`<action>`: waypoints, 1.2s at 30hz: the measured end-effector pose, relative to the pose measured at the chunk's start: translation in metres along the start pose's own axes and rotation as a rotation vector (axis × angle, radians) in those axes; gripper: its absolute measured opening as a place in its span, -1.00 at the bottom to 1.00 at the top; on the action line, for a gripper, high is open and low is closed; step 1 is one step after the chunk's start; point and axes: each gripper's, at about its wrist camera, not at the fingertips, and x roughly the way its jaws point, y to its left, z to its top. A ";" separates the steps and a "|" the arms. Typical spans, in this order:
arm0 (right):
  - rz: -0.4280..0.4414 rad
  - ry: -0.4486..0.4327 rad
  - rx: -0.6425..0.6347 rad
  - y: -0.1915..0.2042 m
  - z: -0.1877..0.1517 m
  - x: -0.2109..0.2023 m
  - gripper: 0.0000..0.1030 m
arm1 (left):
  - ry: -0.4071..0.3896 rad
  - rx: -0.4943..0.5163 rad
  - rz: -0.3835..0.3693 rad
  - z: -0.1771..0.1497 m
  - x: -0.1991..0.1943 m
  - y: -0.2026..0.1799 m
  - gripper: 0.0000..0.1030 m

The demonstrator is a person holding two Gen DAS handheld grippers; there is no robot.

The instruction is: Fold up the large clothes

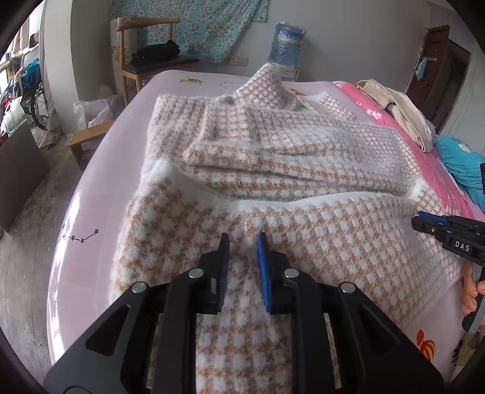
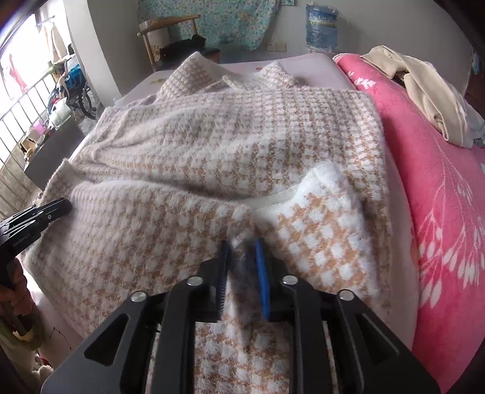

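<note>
Sweater [image 1: 272, 157], fuzzy tan-white houndstooth, lies part-folded on pink bed sheet [image 1: 100, 169]. Left gripper [image 1: 244, 242] sits on its near hem left side, jaws narrow, fabric between the pads but grip unclear. Right gripper [image 2: 242, 247] over near hem right side, narrow gap, fuzzy fabric between pads, blurred.

We see a pale pink bed [image 1: 100, 194] with a bright pink blanket [image 2: 424, 169] along one side — a beige garment [image 2: 424, 88] lies on it. Beyond stand a wooden chair [image 1: 145, 39], a blue water jug [image 1: 286, 45] and a floral curtain [image 1: 194, 24].
</note>
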 end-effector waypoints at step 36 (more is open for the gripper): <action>0.152 0.036 -0.297 0.108 -0.059 -0.025 -0.55 | 0.040 -0.131 -0.022 -0.044 -0.028 0.055 -0.56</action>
